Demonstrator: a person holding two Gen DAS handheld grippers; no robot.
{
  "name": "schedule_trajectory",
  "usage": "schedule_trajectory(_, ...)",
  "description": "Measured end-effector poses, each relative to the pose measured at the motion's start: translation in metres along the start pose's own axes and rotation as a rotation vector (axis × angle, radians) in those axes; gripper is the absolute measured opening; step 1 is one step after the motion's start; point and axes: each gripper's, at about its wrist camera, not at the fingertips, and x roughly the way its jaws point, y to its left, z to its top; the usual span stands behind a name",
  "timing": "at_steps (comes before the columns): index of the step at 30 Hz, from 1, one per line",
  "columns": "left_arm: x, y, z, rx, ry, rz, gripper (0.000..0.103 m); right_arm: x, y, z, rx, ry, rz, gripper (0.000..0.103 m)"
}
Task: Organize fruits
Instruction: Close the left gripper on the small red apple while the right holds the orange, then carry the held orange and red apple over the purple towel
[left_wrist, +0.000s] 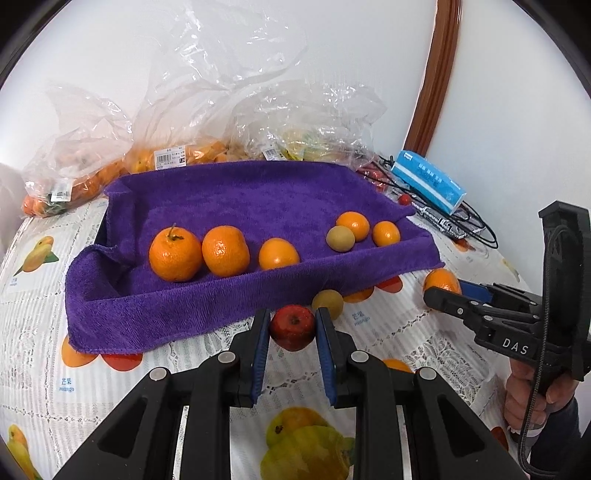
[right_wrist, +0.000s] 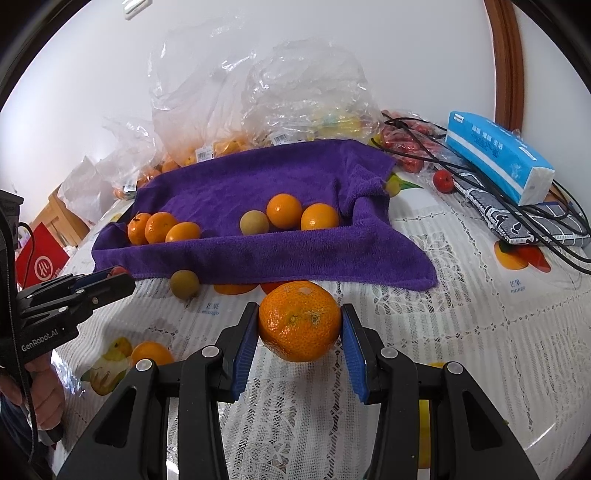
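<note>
Left wrist view had the left gripper (left_wrist: 291, 328) fingers clamped on a red apple (left_wrist: 292, 327) just before the purple towel (left_wrist: 240, 199), while the right gripper (right_wrist: 300, 325) fingers clamped a mandarin (right_wrist: 299, 320) over the desk (right_wrist: 461, 332).

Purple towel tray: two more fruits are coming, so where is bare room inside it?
The purple towel tray is bare across its back half, and between the three oranges and the small trio. The front row is crowded.

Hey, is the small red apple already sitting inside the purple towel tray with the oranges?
No, the small red apple is outside the purple towel tray, clamped between the left gripper's blue pads in front of it.
</note>
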Motion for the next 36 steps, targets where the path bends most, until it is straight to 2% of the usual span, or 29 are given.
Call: schedule_trajectory(36, -0.012, 0.012, 0.005, -0.070, -0.062, -0.009, 0.024, -0.005, 0.002, 0.000, 0.006, -0.029, 0.006, 0.043)
